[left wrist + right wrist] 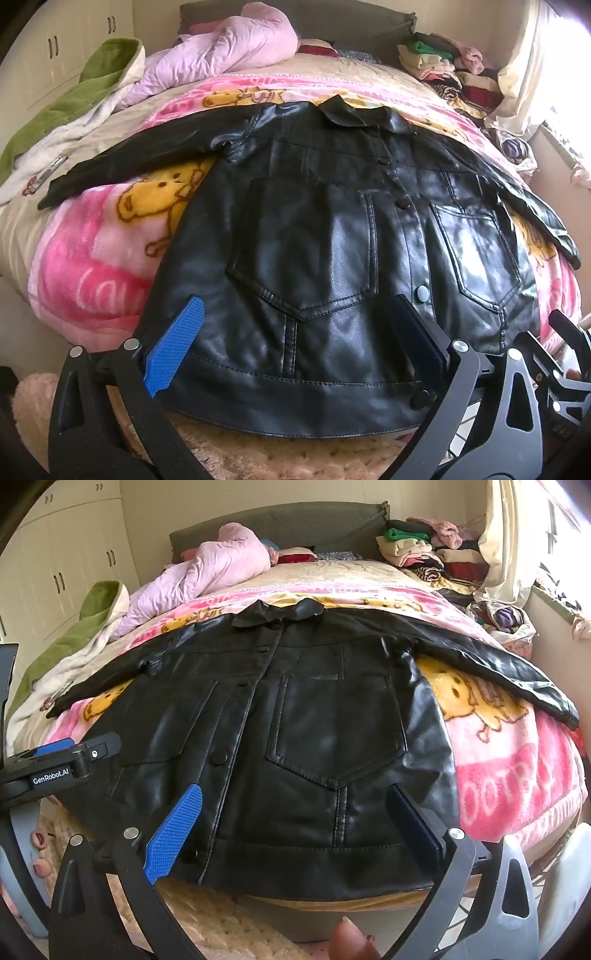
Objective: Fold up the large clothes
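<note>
A black leather jacket [332, 229] [314, 731] lies flat, front up and buttoned, on a pink cartoon blanket [92, 266] [509, 775], sleeves spread to both sides and hem hanging over the bed's near edge. My left gripper [295, 347] hovers open above the hem's left half, blue pads wide apart, nothing between them. My right gripper [295, 830] is open above the hem's right half, also holding nothing. The left gripper's body [55, 764] shows at the left edge of the right wrist view.
A pink quilt [221, 48] and green-white blanket [74, 92] lie at the bed's far left. Stacked folded clothes [424, 550] sit far right by a curtain [506, 535]. White wardrobes [66, 568] stand left. A fuzzy beige rug [288, 458] covers the floor below.
</note>
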`<state>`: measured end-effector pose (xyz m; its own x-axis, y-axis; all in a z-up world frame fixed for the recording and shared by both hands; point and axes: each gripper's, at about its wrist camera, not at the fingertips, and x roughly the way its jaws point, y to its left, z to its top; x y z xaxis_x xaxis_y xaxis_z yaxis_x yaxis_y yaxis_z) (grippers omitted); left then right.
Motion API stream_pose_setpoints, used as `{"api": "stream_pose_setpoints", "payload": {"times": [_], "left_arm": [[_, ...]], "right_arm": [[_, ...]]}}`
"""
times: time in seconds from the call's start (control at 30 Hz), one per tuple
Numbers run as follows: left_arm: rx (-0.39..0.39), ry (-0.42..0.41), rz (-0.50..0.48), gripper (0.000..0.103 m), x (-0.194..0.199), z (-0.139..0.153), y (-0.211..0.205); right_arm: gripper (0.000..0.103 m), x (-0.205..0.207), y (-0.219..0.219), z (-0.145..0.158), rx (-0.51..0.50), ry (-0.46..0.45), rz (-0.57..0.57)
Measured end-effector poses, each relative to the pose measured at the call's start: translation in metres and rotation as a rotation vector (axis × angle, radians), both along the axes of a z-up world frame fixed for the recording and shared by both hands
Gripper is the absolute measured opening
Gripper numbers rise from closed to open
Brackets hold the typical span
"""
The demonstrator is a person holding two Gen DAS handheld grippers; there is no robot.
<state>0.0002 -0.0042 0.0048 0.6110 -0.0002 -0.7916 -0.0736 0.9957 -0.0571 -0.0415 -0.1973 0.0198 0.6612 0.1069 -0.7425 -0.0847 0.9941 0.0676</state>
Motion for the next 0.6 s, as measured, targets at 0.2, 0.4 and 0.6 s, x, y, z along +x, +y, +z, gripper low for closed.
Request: {"api": "stream_pose_setpoints", "payload": {"times": [0.2, 0.4, 0.6], "left_arm": [[-0.001, 0.000, 0.002, 0.094, -0.0011, -0.0001, 0.0001], [-0.002, -0.001, 0.003, 0.094, -0.0014, 0.0008, -0.0006], [0.002, 0.000, 0.001, 0.094, -0.0011, 0.0000, 0.0001]], "right_arm": [[0.099, -0.0004, 0.0023, 0.0003, -0.007, -0.002, 0.001], [0.099, -0.0002, 0.0035, 0.0002, -0.010, -0.002, 0.000], [0.099, -0.0001, 0.0030, 0.0002, -0.011, -0.001, -0.001]]}}
